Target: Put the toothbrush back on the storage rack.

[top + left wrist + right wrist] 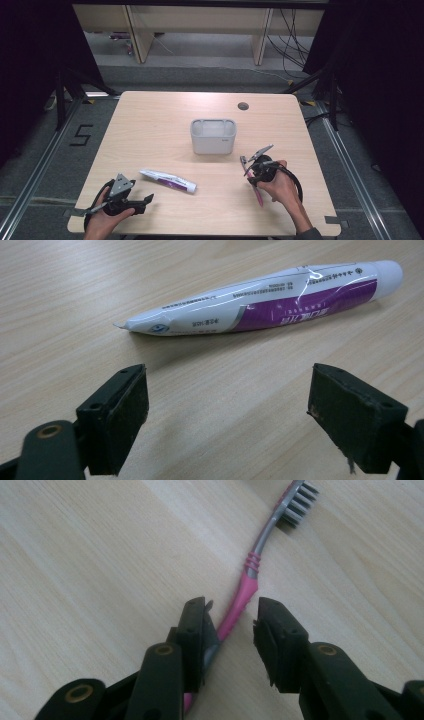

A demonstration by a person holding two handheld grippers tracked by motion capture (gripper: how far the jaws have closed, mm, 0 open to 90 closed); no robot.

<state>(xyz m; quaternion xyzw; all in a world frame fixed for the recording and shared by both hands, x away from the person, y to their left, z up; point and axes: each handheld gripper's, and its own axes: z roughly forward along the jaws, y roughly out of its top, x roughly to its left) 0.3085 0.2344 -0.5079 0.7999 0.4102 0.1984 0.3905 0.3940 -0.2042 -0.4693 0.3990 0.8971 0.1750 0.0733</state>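
A pink and grey toothbrush (248, 577) lies flat on the wooden table (150, 125), bristle head at the far end. My right gripper (232, 612) stands over its pink handle with the jaws apart; the handle runs between them, close against the left jaw, and the right pad is clear of it. From above, the right gripper (251, 172) sits at the table's right front with the toothbrush (258, 196) under the hand. A white and purple toothpaste tube (260, 297) lies just ahead of my open left gripper (227, 390), which holds nothing. Seen from above, the tube (167, 181) is right of the left gripper (145, 201).
A white rectangular holder (213, 136) stands upright in the table's middle, beyond both grippers. A round cable hole (243, 106) sits near the far edge. Dark curtains and stand legs flank the table.
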